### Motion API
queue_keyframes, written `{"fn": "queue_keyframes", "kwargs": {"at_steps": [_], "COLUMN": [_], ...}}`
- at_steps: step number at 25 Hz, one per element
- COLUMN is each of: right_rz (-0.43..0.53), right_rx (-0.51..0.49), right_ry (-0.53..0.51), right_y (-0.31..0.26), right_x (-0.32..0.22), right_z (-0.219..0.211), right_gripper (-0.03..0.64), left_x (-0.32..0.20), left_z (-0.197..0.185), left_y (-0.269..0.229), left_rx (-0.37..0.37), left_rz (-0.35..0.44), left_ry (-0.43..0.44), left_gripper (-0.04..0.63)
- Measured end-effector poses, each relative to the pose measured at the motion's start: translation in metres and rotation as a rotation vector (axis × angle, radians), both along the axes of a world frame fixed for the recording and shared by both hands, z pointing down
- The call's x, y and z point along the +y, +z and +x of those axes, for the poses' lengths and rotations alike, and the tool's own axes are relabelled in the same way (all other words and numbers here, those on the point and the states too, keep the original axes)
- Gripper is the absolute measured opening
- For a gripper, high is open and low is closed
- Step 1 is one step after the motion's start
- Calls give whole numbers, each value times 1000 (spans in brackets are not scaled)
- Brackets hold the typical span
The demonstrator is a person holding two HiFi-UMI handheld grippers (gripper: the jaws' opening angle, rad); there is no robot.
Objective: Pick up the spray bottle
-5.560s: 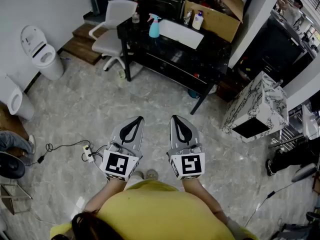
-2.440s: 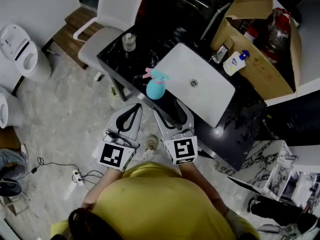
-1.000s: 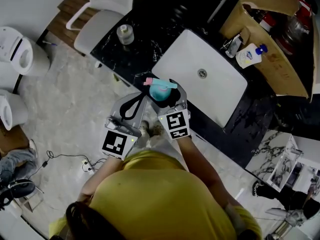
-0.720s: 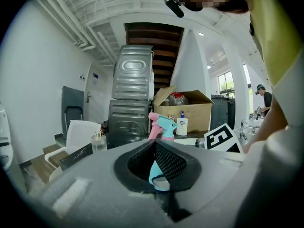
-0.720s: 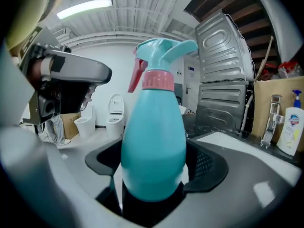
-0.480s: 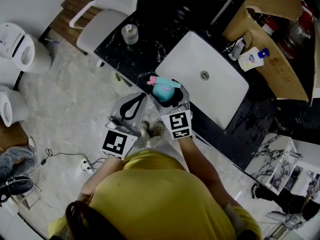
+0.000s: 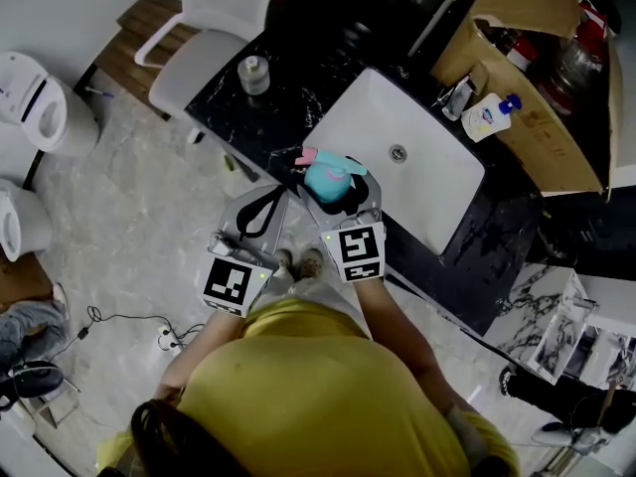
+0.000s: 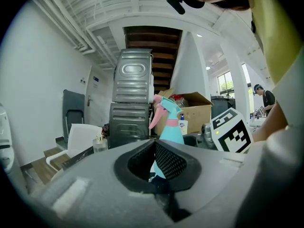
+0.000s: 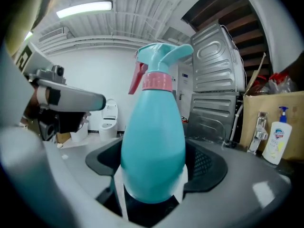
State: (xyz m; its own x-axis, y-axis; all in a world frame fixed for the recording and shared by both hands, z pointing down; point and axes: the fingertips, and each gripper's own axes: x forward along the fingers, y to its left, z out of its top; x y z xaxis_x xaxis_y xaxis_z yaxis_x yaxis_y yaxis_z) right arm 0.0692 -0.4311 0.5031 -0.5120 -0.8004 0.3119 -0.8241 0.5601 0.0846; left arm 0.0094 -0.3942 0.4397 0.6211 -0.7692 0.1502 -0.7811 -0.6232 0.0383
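The spray bottle [image 7: 333, 176] is teal with a pink trigger. It stands upright between the jaws of my right gripper [image 7: 341, 189], which is shut on its body at the front edge of the black counter [image 7: 295, 95]. In the right gripper view the spray bottle [image 9: 154, 137] fills the middle, with my right gripper [image 9: 153, 171] pressed to both its sides. My left gripper [image 7: 281, 191] is shut with nothing in it, just left of the bottle and off the counter's edge. The left gripper view shows my left gripper [image 8: 153, 143] in front of the spray bottle [image 8: 170, 125], hiding its base.
A white sink basin [image 7: 427, 182] lies right of the bottle. A small glass bottle [image 7: 253, 72] stands at the counter's left end, beside a white chair [image 7: 216, 16]. A cardboard box [image 7: 528, 107], a pump bottle [image 7: 487, 117] and a faucet [image 7: 456, 94] are at the back right.
The person walked up to the counter. The right gripper came round the spray bottle and closed on it, then shifted it slightly toward the sink. The left gripper stayed shut alongside.
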Motion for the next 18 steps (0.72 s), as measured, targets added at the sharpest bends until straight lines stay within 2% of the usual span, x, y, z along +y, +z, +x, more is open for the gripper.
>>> {"fn": "queue_keyframes", "kwargs": {"at_steps": [10, 18], "right_rz": [58, 123], "right_rx": [-40, -57], "right_ry": [114, 250], "right_y": [-62, -98], "right_x": [9, 16], "right_z": [25, 52], "right_gripper": [387, 387], "left_x": [-7, -12], "left_z": [5, 13], "left_y": [-14, -34], "left_rx": [17, 26], "left_rz": [49, 94], "left_ry": [2, 11], "left_gripper": [6, 6]}}
